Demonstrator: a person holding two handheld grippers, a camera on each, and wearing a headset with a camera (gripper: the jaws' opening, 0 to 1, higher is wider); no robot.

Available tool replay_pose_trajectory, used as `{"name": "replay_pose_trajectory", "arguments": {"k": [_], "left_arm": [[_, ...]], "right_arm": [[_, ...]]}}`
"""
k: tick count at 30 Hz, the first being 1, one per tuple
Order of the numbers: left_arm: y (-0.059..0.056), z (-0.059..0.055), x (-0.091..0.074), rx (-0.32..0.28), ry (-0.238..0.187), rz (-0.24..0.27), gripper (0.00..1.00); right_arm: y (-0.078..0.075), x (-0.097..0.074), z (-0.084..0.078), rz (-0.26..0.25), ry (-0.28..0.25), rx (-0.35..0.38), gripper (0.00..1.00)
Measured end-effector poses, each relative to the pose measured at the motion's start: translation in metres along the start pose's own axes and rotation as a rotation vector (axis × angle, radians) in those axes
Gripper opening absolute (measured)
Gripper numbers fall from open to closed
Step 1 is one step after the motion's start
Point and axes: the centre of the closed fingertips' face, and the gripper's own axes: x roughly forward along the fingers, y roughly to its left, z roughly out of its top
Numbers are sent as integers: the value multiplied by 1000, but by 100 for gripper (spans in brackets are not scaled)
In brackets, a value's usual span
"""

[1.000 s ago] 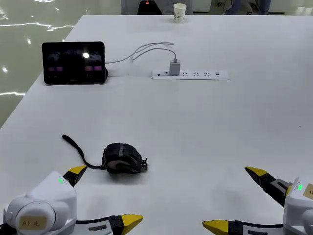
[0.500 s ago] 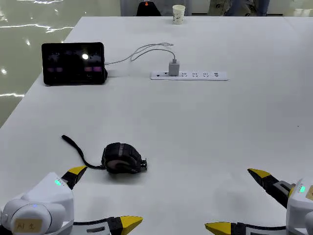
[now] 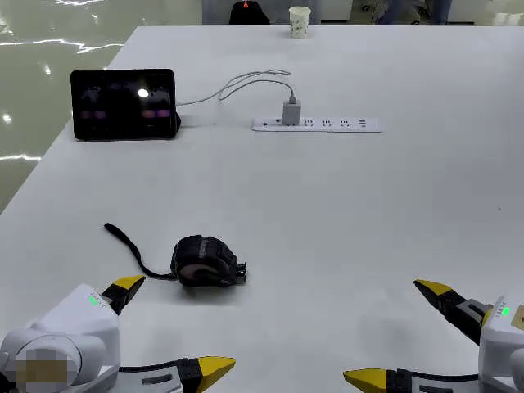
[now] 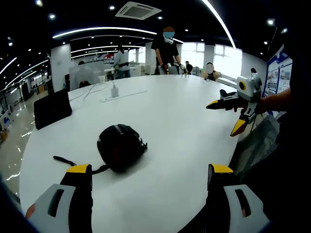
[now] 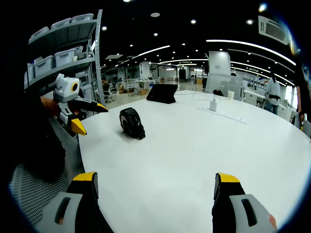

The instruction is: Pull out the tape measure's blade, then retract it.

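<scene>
A black tape measure (image 3: 203, 262) lies on the white table (image 3: 327, 205), its black wrist strap (image 3: 127, 246) trailing to the left. No blade shows out of it. My left gripper (image 3: 168, 326) stands open at the near left, just short of the tape measure (image 4: 119, 145), which sits between and beyond its yellow-tipped jaws. My right gripper (image 3: 397, 332) stands open at the near right, well apart from the tape measure (image 5: 132, 123). The left gripper (image 5: 80, 116) also shows in the right gripper view, and the right gripper (image 4: 228, 114) in the left gripper view.
A dark tablet (image 3: 123, 104) stands at the far left. A white power strip (image 3: 318, 124) with a plugged charger (image 3: 292, 110) and cable lies mid-table. A paper cup (image 3: 300, 21) stands at the far edge. Several people stand beyond the table (image 4: 165, 46).
</scene>
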Motion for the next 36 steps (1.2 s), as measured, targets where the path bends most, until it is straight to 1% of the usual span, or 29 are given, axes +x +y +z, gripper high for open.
{"name": "replay_pose_trajectory", "arguments": {"k": [5,7,9,10,18,25,26,28,29,30,36], "left_arm": [[0,2,0,0,-4,-8,95],[1,2,0,4,-6,-5,97],[-2,2,0,-9,-7,-18,98],[-1,3,0,-4,-12,-14,99],[-3,5,0,-8,-14,-31,99],[-2,6,-1,-11,-18,-38,99],[-2,5,-1,-10,-10,-40,99],[-2,4,0,-8,-8,-40,99],[-3,4,-1,-18,-6,-48,99],[-2,4,-1,-17,-10,-47,99],[-1,3,-1,-18,-4,-47,99]], "right_arm": [[-1,0,0,1,1,3,99],[-1,0,-1,1,3,4,99],[-1,0,-1,1,5,5,99],[-1,-1,-2,1,7,6,99],[-2,-2,-2,-2,11,6,99],[-1,-2,-2,-3,15,3,99],[-1,-2,-2,-3,16,3,99],[-1,-2,-2,-2,16,5,99],[-1,-2,-3,-2,18,4,99],[-1,-2,-2,-2,18,1,99],[-1,-1,-2,-1,20,1,99]]}}
